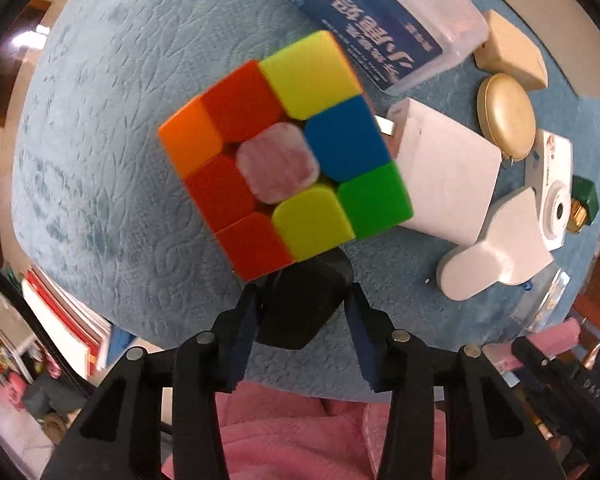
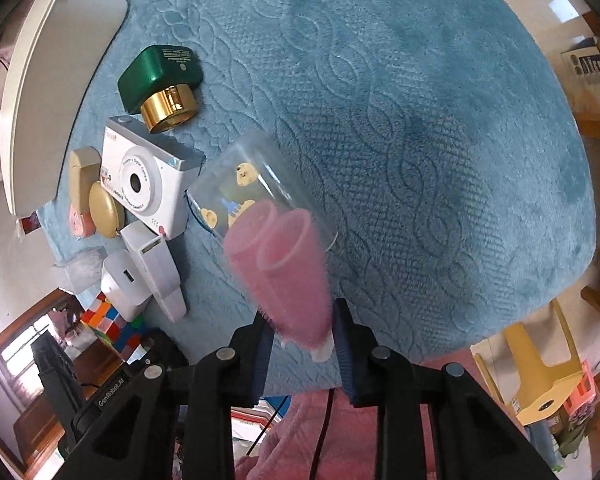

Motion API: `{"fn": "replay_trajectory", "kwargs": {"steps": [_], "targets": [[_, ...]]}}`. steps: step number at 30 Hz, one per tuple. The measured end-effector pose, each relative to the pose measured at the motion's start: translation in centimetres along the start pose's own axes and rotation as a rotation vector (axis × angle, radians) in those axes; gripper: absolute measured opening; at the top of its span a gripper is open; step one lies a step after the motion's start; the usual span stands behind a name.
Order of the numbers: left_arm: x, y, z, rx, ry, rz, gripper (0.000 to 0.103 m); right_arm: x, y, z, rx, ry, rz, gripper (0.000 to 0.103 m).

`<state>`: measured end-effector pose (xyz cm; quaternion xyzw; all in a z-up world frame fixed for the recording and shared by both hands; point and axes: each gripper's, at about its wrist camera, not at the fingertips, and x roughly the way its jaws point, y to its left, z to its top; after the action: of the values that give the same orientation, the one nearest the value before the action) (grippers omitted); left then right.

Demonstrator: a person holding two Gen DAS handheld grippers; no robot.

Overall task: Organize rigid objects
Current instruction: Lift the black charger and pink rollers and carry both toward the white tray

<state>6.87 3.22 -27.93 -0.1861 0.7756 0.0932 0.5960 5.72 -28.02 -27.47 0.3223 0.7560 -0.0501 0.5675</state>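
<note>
Above the blue blanket (image 1: 100, 160), a puzzle cube (image 1: 286, 152) is gripped by the left gripper (image 1: 304, 312) and a clear pouch of pink rollers (image 2: 276, 248) by the right gripper (image 2: 300, 332); placement beside the row of items at the blanket's edge seems called for next.

Readable text is scarce: the black housing of the other claw (image 2: 112, 392), seen low left in the right wrist view, carries white lettering "GenRobot.AI". The white toy camera (image 2: 148, 184) has small print ringing its lens, roughly "Digital Camera", plus a brand word on its top corner too blurred to read. The blue card in the clear case (image 1: 364, 28) shows large white Chinese characters, not legible here; print on the green bottle (image 2: 160, 72) is too small.
</note>
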Motion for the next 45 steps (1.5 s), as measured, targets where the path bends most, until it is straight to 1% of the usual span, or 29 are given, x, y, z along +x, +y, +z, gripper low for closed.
{"fn": "replay_trajectory", "kwargs": {"steps": [2, 5, 10, 15, 17, 20, 22, 23, 25, 27, 28, 29, 30, 31, 36, 39, 42, 45], "targets": [[0.1, 1.2, -0.1, -0.026, 0.003, -0.020, 0.047, -0.1, 0.2, 0.0, -0.006, -0.004, 0.004, 0.028], [0.2, 2.6, -0.7, -0.035, 0.003, -0.033, 0.046, 0.0, 0.2, -0.5, -0.016, -0.007, 0.014, 0.028], [-1.4, 5.4, -2.8, -0.048, -0.050, -0.057, 0.046, -0.6, 0.7, -1.2, -0.034, -0.015, 0.026, 0.028], [-2.3, 8.1, -4.3, -0.024, -0.086, -0.088, 0.046, -1.8, 1.7, -2.7, -0.053, -0.049, 0.040, 0.028], [-3.5, 8.8, -4.7, -0.006, -0.100, -0.096, 0.046, -1.9, 2.5, -3.7, -0.063, -0.065, 0.046, 0.028], [-5.4, 11.4, -5.2, 0.032, -0.132, -0.112, 0.046, -2.6, 4.0, -5.2, -0.096, -0.103, 0.054, 0.028], [-7.2, 12.5, -5.3, 0.052, -0.162, -0.115, 0.046, -2.9, 5.6, -6.4, -0.127, -0.139, 0.063, 0.028], [-8.3, 12.4, -5.2, 0.059, -0.176, -0.112, 0.046, -2.9, 6.2, -6.8, -0.137, -0.155, 0.068, 0.028], [-9.9, 14.0, -5.7, 0.092, -0.213, -0.099, 0.046, -3.3, 7.5, -8.3, -0.161, -0.206, 0.083, 0.028], [-12.7, 14.1, -5.8, 0.126, -0.246, -0.092, 0.046, -3.7, 9.0, -9.7, -0.182, -0.259, 0.098, 0.028], [-13.5, 13.6, -5.4, 0.138, -0.260, -0.092, 0.046, -3.9, 9.5, -10.2, -0.191, -0.279, 0.103, 0.028], [-14.4, 14.6, -5.3, 0.154, -0.282, -0.094, 0.046, -4.1, 10.0, -10.7, -0.201, -0.300, 0.107, 0.028], [-15.0, 11.2, -5.2, 0.160, -0.295, -0.091, 0.046, -4.6, 10.8, -11.3, -0.216, -0.335, 0.115, 0.028], [-16.3, 10.4, -5.0, 0.169, -0.313, -0.092, 0.046, -4.9, 11.2, -11.8, -0.226, -0.359, 0.120, 0.028], [-21.1, 10.3, -4.3, 0.205, -0.403, -0.134, 0.046, -7.3, 13.5, -13.6, -0.285, -0.492, 0.172, 0.028], [-23.8, 9.9, -3.8, 0.248, -0.475, -0.150, 0.046, -8.8, 14.7, -14.2, -0.323, -0.556, 0.198, 0.028], [-26.7, 9.0, -3.3, 0.297, -0.553, -0.141, 0.046, -10.5, 16.2, -14.6, -0.361, -0.610, 0.230, 0.028], [-28.7, 7.7, -2.6, 0.331, -0.584, -0.175, 0.046, -12.0, 17.7, -14.3, -0.397, -0.664, 0.250, 0.028]]}}
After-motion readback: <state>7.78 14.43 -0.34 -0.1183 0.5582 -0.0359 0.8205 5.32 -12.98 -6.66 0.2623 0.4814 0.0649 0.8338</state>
